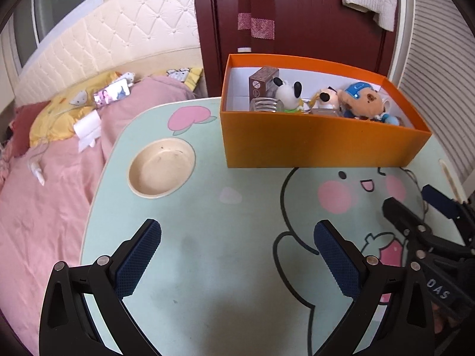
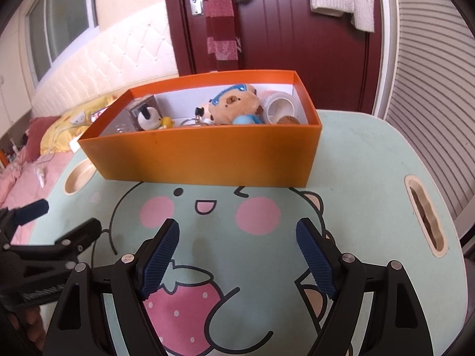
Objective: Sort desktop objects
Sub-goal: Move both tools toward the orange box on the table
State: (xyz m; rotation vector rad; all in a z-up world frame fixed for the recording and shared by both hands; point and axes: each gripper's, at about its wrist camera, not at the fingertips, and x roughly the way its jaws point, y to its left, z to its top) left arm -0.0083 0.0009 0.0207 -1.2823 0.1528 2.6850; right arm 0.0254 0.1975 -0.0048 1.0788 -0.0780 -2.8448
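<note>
Left gripper [image 1: 237, 258]: jaws spread wide, nothing between the blue pads, tilted down over the bare mint table [image 1: 207, 311]. Holds and touches nothing.

Right gripper [image 2: 237, 258]: jaws also spread, empty, over the printed strawberry on the tabletop. It appears at the right edge of the left wrist view, just beside the left gripper.

Orange box [image 2: 207, 160]: open-topped, white inside, standing at the far side of the table, near the door [image 2: 297, 29]. All the sorted things lie in it:
- brown carton [image 1: 262, 81], upright in the far left corner;
- clear glass jar [image 1: 265, 105], against the near wall;
- black-and-white plush dog [image 1: 289, 92], beside the jar;
- small tan plush [image 1: 326, 98], middle;
- brown bear plush with blue cap [image 1: 360, 99], right of middle;
- white tape roll [image 2: 279, 108], at the right end, tilted on its side.

Round cup recess [image 1: 161, 172]: sunk in the table's left side, empty.

Slot handle [image 2: 426, 222]: cut in the table's right edge.

Bed [image 1: 44, 207]: pink cover, left of the table.
</note>
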